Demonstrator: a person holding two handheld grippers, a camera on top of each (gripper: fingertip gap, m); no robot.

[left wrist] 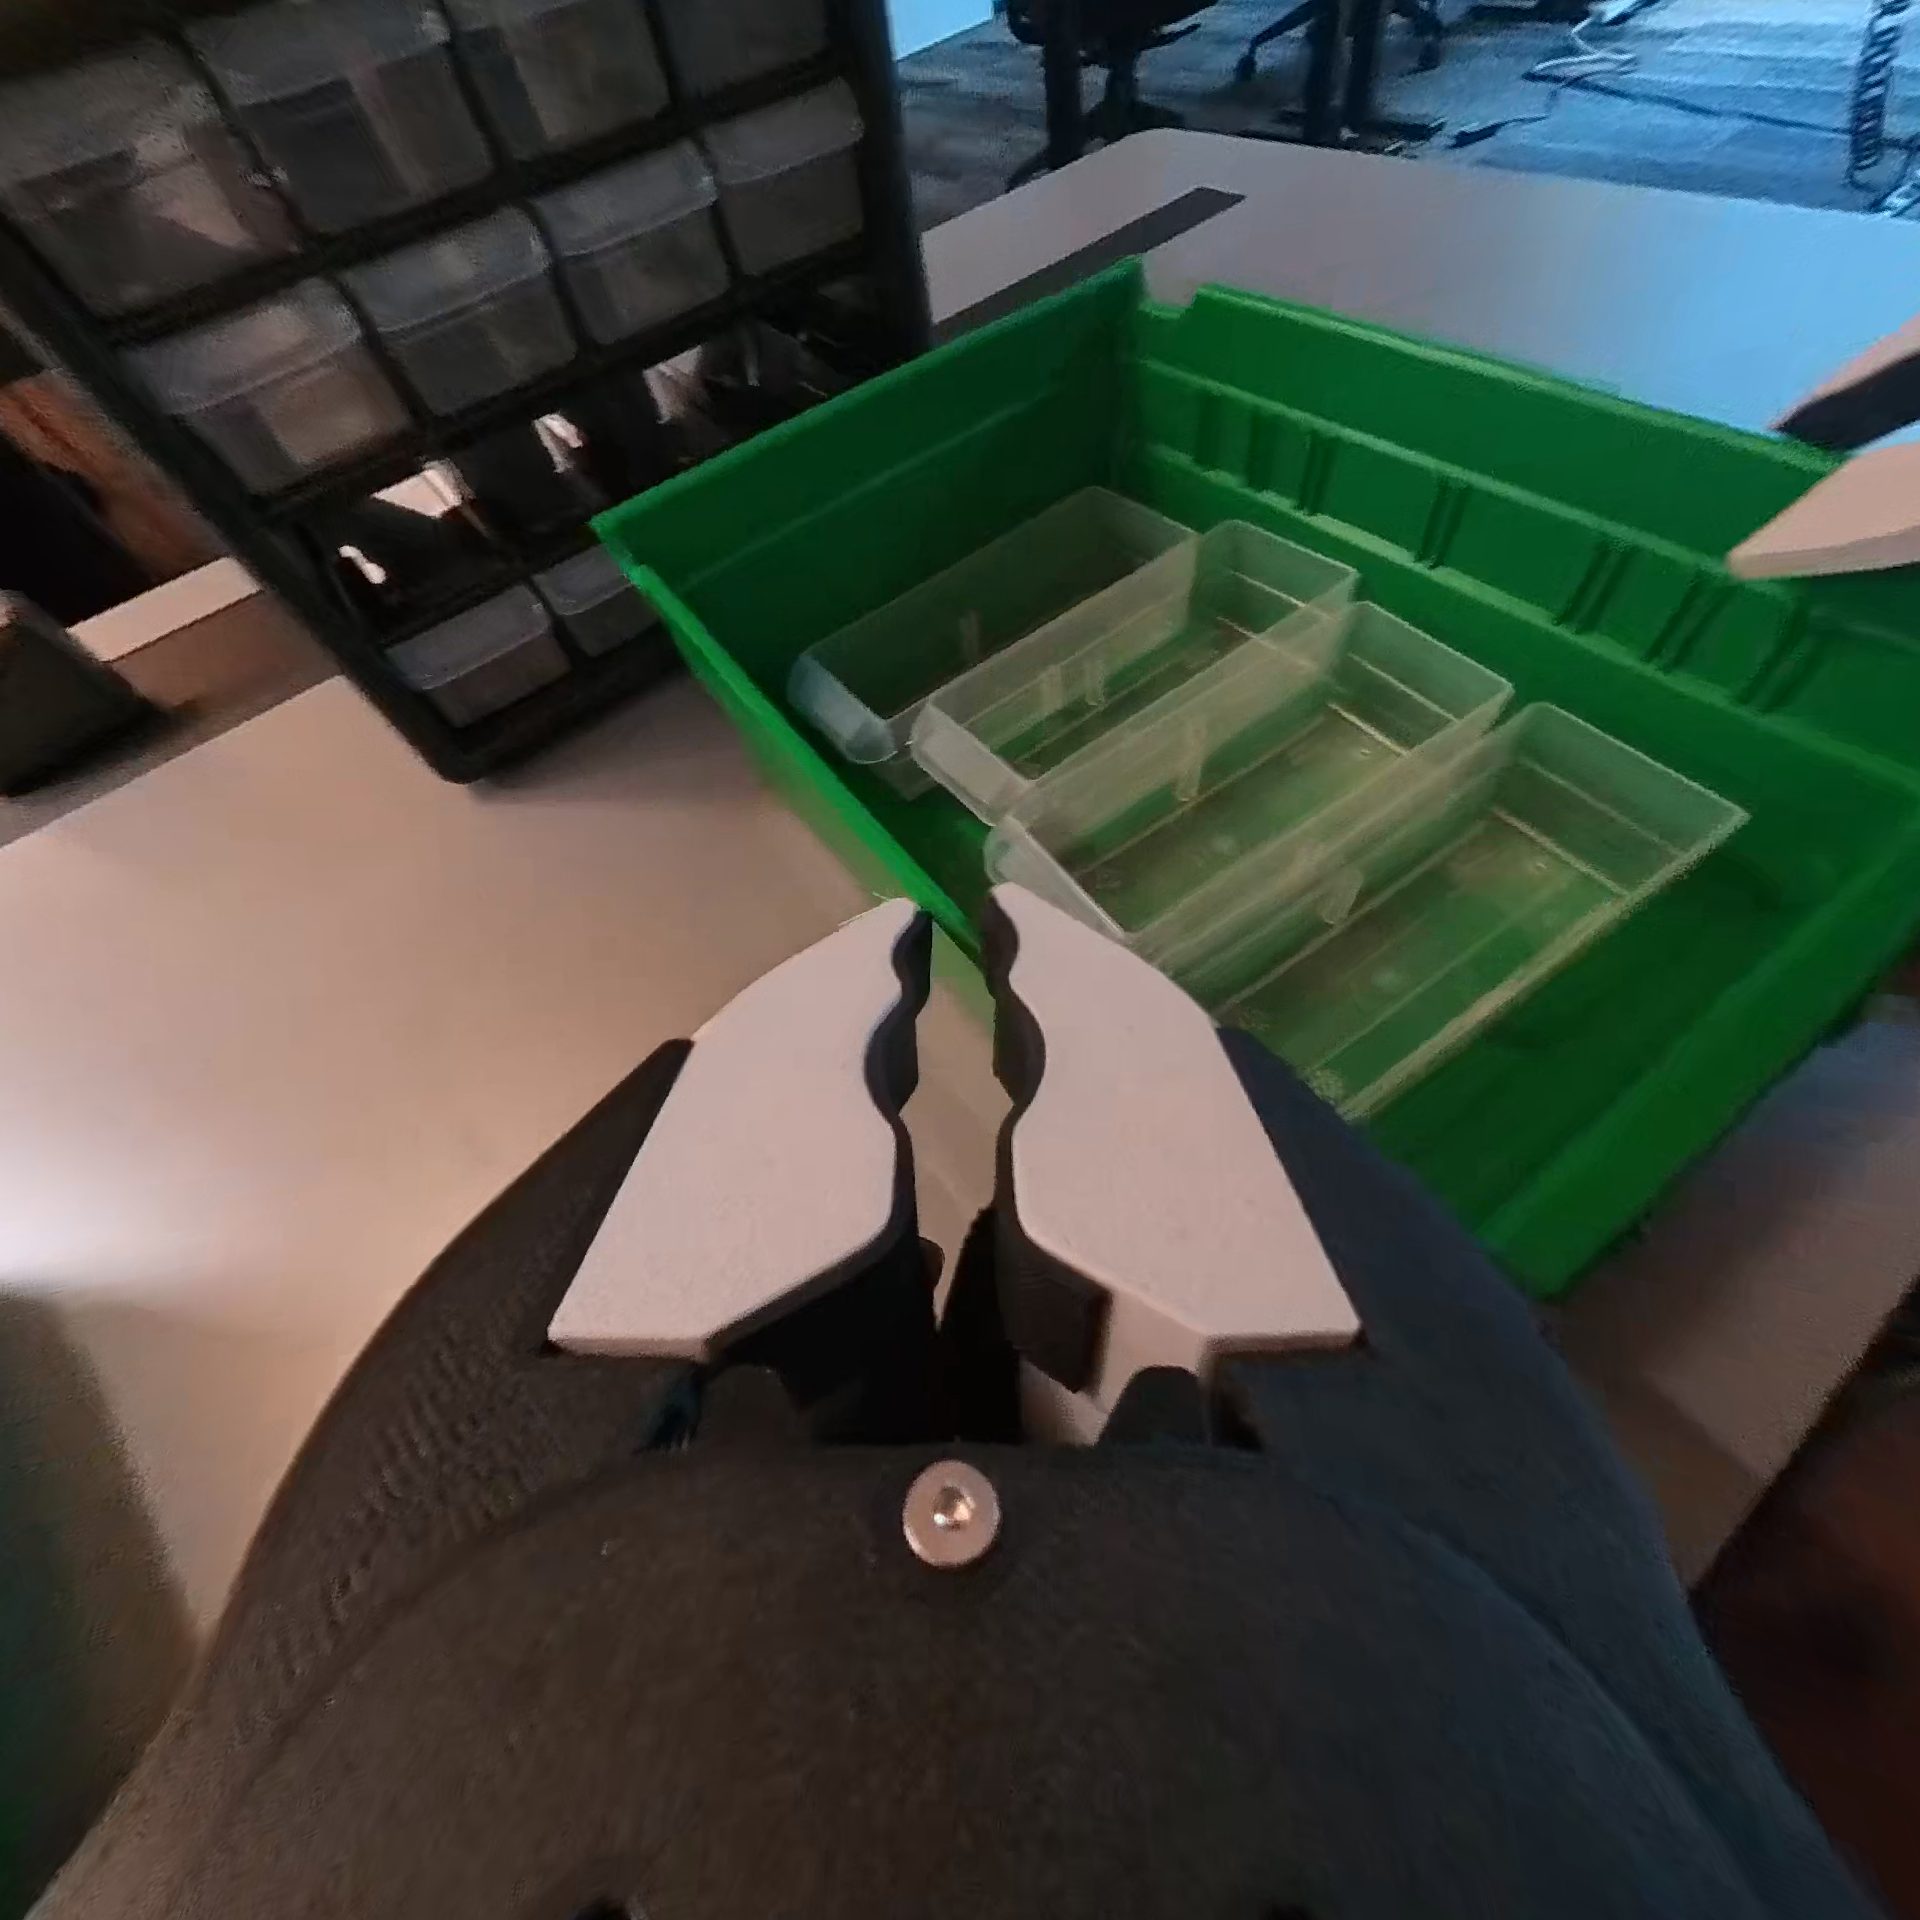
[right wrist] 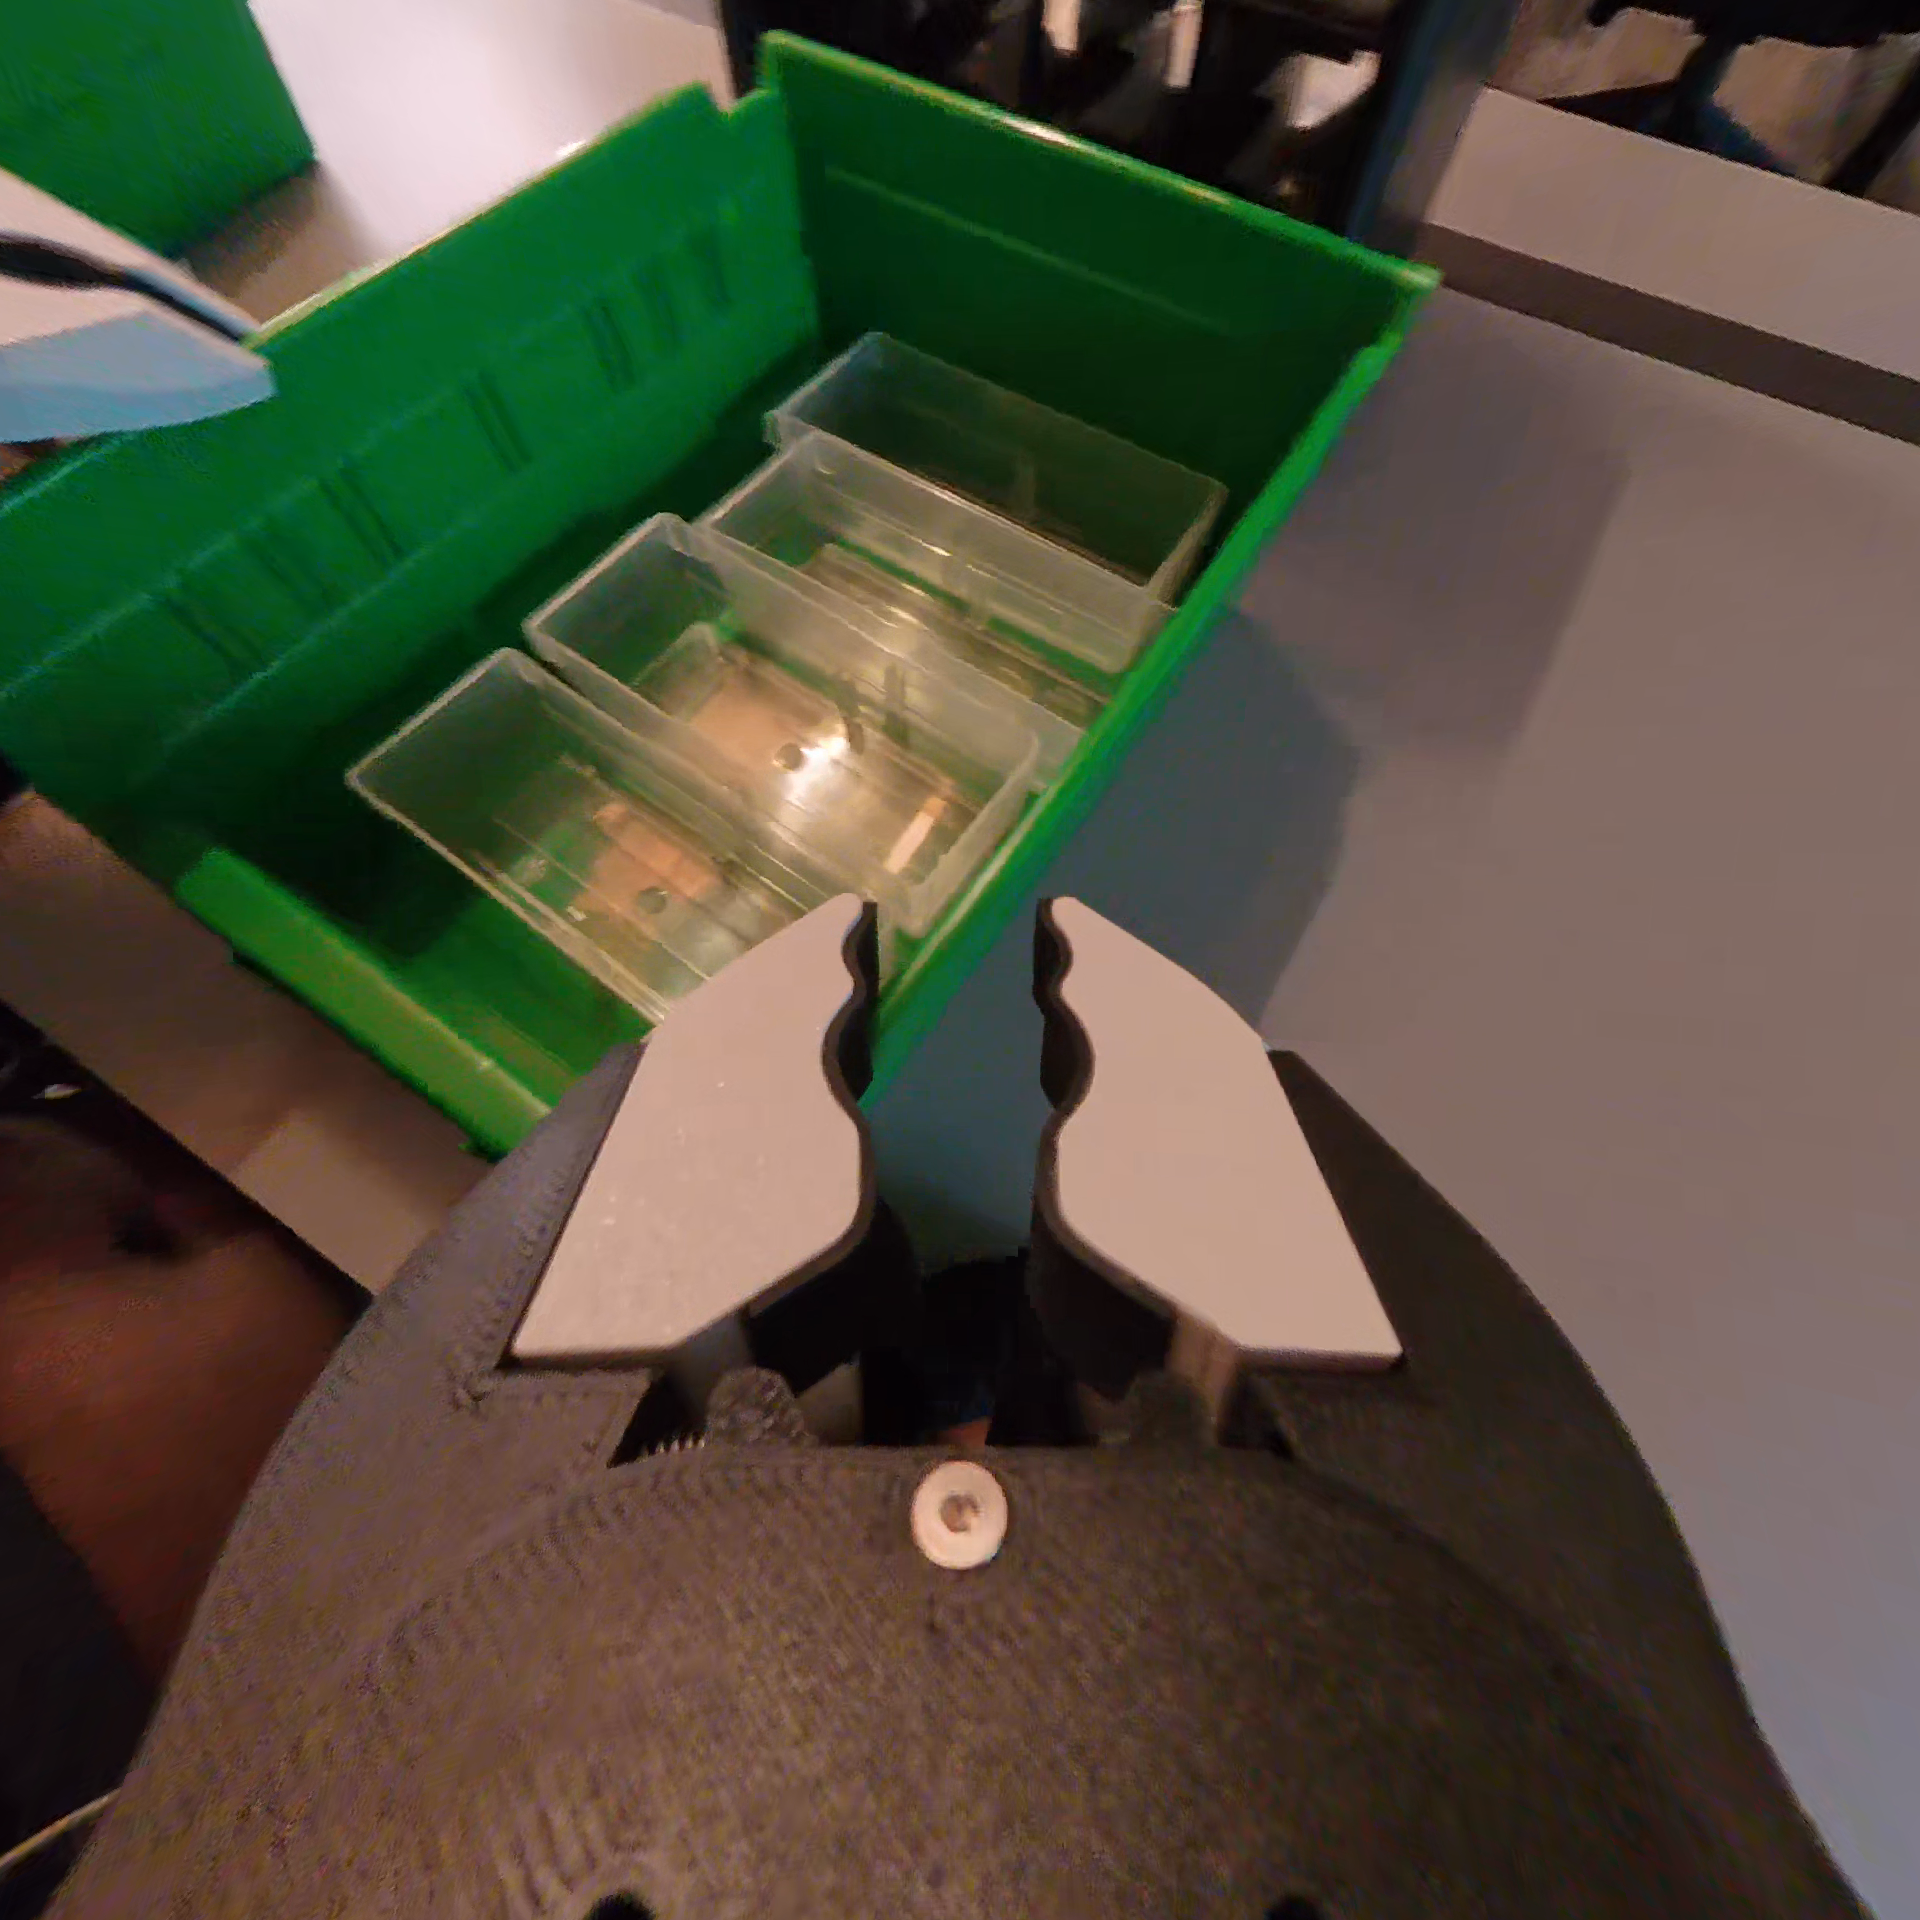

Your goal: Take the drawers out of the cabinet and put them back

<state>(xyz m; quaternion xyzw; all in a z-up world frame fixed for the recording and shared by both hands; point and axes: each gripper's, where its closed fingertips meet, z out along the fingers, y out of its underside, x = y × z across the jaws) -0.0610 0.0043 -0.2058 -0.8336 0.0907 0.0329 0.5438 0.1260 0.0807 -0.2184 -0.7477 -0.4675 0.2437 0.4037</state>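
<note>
A black cabinet (left wrist: 468, 312) with translucent drawers stands at the upper left of the left wrist view. Several slots (left wrist: 499, 488) in its lower rows are empty. Several clear drawers (left wrist: 1278, 769) lie side by side in a green bin (left wrist: 831, 582) on the table; they (right wrist: 790, 727) and the bin (right wrist: 416, 499) also show in the right wrist view. My left gripper (left wrist: 951, 920) hovers over the bin's near corner, empty, with a narrow gap between its fingers. My right gripper (right wrist: 956, 914) is open and empty above the bin's near right wall.
The other gripper's grey finger shows at the right edge of the left wrist view (left wrist: 1829, 530) and at the upper left of the right wrist view (right wrist: 125, 364). A second green bin (right wrist: 135, 104) stands farther off. Office chairs (left wrist: 1091, 83) stand beyond the table.
</note>
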